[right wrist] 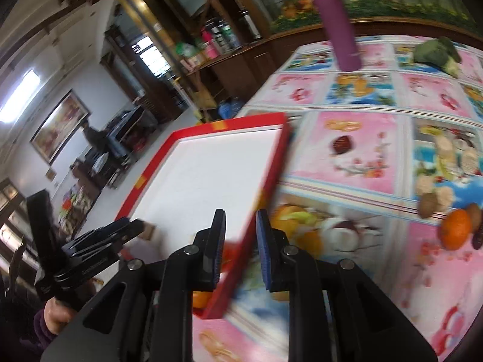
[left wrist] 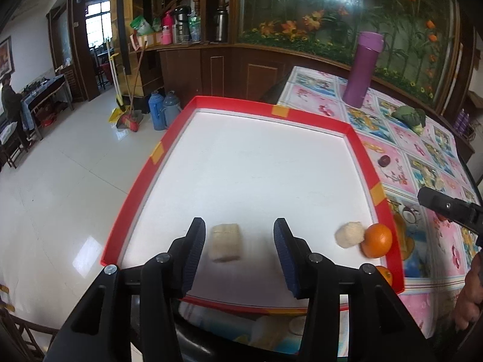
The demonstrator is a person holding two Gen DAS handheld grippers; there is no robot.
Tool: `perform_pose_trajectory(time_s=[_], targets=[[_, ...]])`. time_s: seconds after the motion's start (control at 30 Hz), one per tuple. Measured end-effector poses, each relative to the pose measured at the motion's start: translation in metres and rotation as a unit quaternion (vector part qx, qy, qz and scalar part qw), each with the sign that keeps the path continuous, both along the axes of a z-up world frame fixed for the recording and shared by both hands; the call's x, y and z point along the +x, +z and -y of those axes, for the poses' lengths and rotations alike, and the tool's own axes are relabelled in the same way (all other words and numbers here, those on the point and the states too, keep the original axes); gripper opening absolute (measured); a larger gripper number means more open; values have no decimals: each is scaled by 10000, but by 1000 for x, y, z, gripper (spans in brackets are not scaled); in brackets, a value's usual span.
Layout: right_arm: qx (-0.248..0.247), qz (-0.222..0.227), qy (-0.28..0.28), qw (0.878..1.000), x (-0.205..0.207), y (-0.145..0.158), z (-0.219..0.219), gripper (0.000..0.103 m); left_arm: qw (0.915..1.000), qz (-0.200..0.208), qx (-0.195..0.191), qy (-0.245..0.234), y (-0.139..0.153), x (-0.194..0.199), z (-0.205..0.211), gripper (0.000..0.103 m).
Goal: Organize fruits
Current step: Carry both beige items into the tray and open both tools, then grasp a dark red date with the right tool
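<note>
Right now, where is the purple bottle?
In the left wrist view the purple bottle stands upright on the tablecloth, beyond the red tray's far right corner.

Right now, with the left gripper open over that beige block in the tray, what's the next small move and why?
Probably ease the left gripper down and close on the beige block. Its fingers are open with the block lying between them, nearer the left finger, on the white floor of the red tray. Nothing touches the block; the orange and pale round piece sit apart by the right wall.
</note>
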State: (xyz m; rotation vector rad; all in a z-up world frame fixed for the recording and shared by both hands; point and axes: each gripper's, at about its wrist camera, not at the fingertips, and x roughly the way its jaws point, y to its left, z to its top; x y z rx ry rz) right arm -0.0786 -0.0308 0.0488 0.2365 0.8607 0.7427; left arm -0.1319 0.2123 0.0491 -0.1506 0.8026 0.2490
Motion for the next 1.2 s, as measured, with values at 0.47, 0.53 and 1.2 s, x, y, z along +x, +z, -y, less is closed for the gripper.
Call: perform_pose_trajectory(time_s=[0.47,0.53,1.2], targets=[[-417,-11,-1573,9867,15,-9,164,23,9893,147,170,-1439,27,15,105,56],[-490,-172,-1600,9857,19,-16,178,23,9865,142,190,-1618,28,19,120,58],[-1448,-109,-1322,9805,35,-39,157,33,9730,-225,109,-2296,18,44,182,58]])
